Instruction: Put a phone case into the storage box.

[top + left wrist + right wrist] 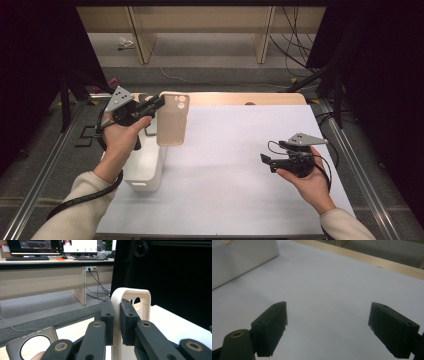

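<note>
White sheeting covers the table [240,165] from near edge to far edge, and a white bin [145,172] stands at its left edge. Beige and thin, the phone case [173,119] hangs in the air above the bin's far end, near the table's far-left corner. The left gripper [159,102] is clamped on the case's upper left edge; in the left gripper view the pads [108,322] pinch the rim of the case [130,296] between them. Its long axis runs near upright, camera cutout at the top, broad face turned toward the person.

To do this well, I judge the pinch should stay firm, since one thin rim carries the whole case, and the case should go down slowly with its lower end leading.

Over the table's right side the right gripper [264,159] hovers with its jaws apart and nothing between them.
</note>
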A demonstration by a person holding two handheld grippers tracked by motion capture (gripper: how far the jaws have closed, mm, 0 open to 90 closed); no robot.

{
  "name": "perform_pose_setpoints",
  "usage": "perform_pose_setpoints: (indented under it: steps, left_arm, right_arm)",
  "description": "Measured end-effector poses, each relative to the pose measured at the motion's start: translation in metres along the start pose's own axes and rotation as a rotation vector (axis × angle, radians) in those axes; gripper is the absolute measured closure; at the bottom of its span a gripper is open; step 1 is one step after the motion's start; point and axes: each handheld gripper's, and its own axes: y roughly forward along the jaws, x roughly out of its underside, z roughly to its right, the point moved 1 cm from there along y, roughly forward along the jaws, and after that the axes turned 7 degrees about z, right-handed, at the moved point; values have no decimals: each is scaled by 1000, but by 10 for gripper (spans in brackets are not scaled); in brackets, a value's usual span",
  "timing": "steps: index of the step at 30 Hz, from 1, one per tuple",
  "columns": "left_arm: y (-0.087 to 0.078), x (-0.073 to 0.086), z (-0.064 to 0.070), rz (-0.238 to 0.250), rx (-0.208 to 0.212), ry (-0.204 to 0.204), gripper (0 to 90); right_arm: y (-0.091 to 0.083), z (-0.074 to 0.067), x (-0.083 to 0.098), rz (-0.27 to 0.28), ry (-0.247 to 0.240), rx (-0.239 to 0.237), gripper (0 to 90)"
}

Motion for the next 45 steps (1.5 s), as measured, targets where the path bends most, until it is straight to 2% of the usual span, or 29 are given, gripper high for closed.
perform_pose_setpoints:
  steps: [25, 45]
  left_arm:
    - [-1, 0, -13, -6, -15, -2, 822]
    - [-3, -2, -30, -12, -51, 2, 822]
  right_arm:
    - [0, -1, 0, 1, 1, -3, 163]
    - [1, -1, 1, 5, 6, -2, 163]
